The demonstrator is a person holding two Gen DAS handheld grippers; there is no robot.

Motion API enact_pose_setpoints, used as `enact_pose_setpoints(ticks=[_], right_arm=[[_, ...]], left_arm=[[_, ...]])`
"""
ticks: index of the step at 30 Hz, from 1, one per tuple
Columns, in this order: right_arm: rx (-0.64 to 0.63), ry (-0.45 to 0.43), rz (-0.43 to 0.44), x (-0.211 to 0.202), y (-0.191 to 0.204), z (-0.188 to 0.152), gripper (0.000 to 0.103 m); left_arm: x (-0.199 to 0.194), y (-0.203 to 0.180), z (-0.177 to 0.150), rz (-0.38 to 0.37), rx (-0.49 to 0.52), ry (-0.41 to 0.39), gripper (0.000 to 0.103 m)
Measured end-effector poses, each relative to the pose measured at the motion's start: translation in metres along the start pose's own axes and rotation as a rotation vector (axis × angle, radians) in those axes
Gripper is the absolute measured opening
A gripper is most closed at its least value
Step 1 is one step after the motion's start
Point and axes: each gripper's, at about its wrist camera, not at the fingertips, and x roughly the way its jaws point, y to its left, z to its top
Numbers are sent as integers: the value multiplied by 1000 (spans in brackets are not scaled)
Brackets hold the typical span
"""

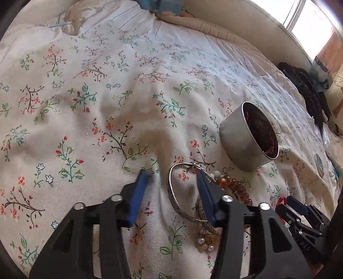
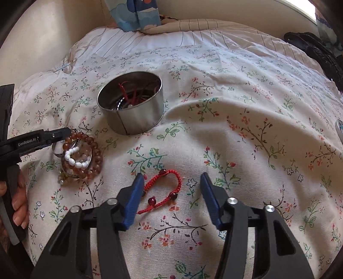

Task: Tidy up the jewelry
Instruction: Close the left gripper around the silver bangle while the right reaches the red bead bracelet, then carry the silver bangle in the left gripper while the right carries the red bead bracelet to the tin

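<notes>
My left gripper [image 1: 171, 177] hangs open over a silver bangle [image 1: 178, 203] on the flowered bedspread. The bangle's left rim lies between the blue fingers, and the right finger covers part of the ring. Beside it lies a heap with an amber bead bracelet [image 1: 233, 184] [image 2: 94, 150] and a white pearl bracelet [image 2: 75, 159]. My right gripper [image 2: 171, 179] is open around a red cord bracelet [image 2: 171, 184] with dark red beads; its left fingertip overlaps the cord. A round metal tin [image 1: 240, 139] [image 2: 133, 120] holding red cords stands beyond both.
A black bag [image 1: 310, 94] [image 2: 321, 53] lies at the bed's far right edge. A small round lid [image 1: 318, 163] rests to the right. Pillows and a blue patterned cloth [image 2: 139, 12] sit by the headboard. A hand [image 2: 19, 203] holds the left gripper's handle.
</notes>
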Motion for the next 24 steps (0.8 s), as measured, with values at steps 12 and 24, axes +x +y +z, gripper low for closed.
enact_pose_setpoints(ticks=[12, 24], right_arm=[[147, -130, 187, -31, -19, 1, 8], [257, -333, 325, -69, -30, 11, 8]], left_arm=[[-54, 27, -4, -277, -129, -175, 6], [-71, -34, -9, -198, 10, -264, 6]])
